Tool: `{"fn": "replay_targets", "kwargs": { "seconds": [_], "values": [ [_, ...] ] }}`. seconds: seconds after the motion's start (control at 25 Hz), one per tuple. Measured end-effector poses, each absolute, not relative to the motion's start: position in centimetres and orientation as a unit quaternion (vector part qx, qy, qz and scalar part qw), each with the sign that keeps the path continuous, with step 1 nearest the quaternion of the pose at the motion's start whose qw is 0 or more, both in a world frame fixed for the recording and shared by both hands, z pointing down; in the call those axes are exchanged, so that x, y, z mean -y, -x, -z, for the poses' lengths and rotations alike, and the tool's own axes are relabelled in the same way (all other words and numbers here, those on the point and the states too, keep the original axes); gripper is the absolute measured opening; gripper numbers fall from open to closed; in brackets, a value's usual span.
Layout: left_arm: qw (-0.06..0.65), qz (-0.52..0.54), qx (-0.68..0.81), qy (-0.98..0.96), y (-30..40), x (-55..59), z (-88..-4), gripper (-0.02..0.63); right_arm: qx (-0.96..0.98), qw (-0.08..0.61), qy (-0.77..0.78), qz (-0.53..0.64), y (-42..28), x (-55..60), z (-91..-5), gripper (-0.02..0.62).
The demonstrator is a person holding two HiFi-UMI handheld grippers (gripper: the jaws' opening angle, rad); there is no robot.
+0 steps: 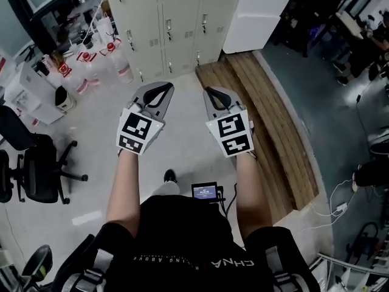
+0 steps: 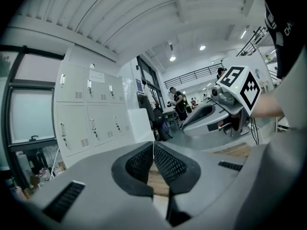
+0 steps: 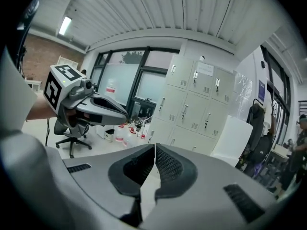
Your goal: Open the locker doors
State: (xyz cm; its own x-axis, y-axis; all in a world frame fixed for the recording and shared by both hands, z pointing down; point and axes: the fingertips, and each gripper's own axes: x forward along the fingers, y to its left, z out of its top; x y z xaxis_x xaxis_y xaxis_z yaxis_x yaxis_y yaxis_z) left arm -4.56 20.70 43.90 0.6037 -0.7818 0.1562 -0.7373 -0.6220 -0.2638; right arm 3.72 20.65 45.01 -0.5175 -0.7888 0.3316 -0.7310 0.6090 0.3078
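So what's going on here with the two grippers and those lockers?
A person holds out the left gripper and the right gripper, both with jaws together and nothing between them, facing a bank of grey lockers. Every locker door in view is closed, and neither gripper touches one yet.

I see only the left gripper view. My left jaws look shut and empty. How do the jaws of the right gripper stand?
Observer: The right gripper is shut too, with nothing between its jaws.
Operator: I cannot make out what stands left of the lockers.
Observer: Clear bottles with red caps stand in a group beside the lockers.
Operator: Is anything at my own left side?
Observer: Yes, a black office chair stands there.
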Motion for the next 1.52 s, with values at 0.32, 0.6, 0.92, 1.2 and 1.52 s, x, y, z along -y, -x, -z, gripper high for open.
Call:
{"fn": "replay_targets", "kwargs": {
  "seconds": [0.32, 0.6, 0.92, 1.2, 1.52],
  "values": [
    [0.095, 0.117, -0.403, 0.903, 9.8, -9.0, -43.2, 0.020, 0.856, 0.236, -0.454, 0.079, 2.2, -9.5, -44.0, 0.032],
    [0.080, 0.114, -0.401, 0.905, 10.6, -2.6, -43.6, 0.020, 0.857, 0.252, -0.443, 0.075, 3.7, -2.6, -44.2, 0.032],
    [0.072, 0.130, -0.429, 0.891, 10.9, 6.6, -47.6, 0.020, 0.877, 0.244, -0.408, 0.067, 4.5, 7.3, -48.4, 0.032],
    [0.084, 0.127, -0.465, 0.872, 7.6, 18.5, -44.3, 0.020, 0.894, 0.215, -0.384, 0.079, 0.9, 19.7, -45.7, 0.032],
    [0.076, 0.126, -0.498, 0.855, 4.2, 28.3, -42.0, 0.020, 0.911, 0.186, -0.359, 0.079, -3.1, 31.4, -43.1, 0.032]
  ]
}}
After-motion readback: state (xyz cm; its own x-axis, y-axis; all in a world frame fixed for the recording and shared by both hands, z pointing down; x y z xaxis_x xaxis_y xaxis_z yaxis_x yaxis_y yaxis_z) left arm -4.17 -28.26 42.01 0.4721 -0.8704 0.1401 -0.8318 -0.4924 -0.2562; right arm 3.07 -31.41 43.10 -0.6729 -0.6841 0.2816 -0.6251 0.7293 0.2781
